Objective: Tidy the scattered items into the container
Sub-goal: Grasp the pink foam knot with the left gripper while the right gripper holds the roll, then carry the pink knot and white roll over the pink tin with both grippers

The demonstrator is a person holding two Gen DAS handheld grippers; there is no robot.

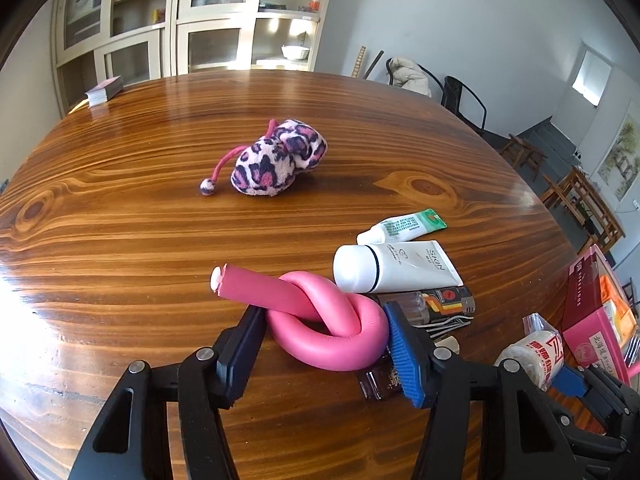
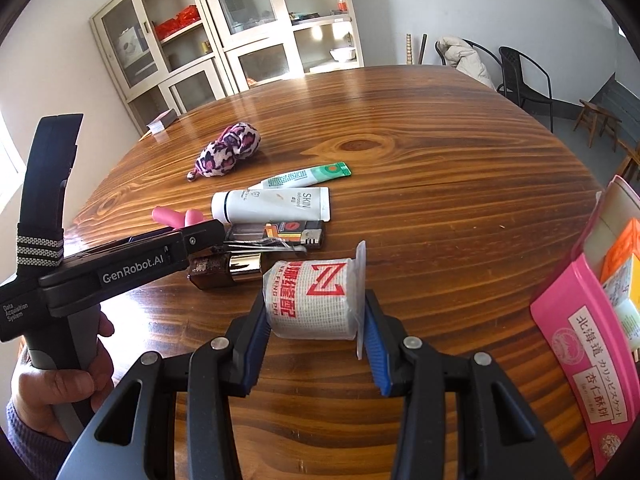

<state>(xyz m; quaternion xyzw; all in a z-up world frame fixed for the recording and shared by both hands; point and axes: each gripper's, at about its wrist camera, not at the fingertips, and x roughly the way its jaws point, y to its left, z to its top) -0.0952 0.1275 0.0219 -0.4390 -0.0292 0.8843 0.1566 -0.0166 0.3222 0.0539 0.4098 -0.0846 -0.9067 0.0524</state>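
My left gripper [image 1: 324,344] is shut on a knotted pink foam roller [image 1: 328,320] just above the wooden table [image 1: 160,240]. My right gripper [image 2: 316,332] is shut on a wrapped white bandage roll [image 2: 316,300] with red print, held over the table. The pink container box [image 2: 588,344] stands at the right edge with packets inside; it also shows in the left wrist view [image 1: 592,312]. On the table lie a white SKIN tube [image 2: 276,204], a green-tipped tube [image 2: 308,176], a lighter [image 2: 288,232], a brown nail polish bottle [image 2: 228,272] and a leopard-print plush [image 2: 228,152].
A stack of cards [image 1: 105,90] lies at the table's far left edge. Thin metal tweezers [image 2: 264,246] lie by the lighter. Cabinets [image 1: 180,20] stand behind the table; chairs [image 2: 524,76] and stools stand to the right.
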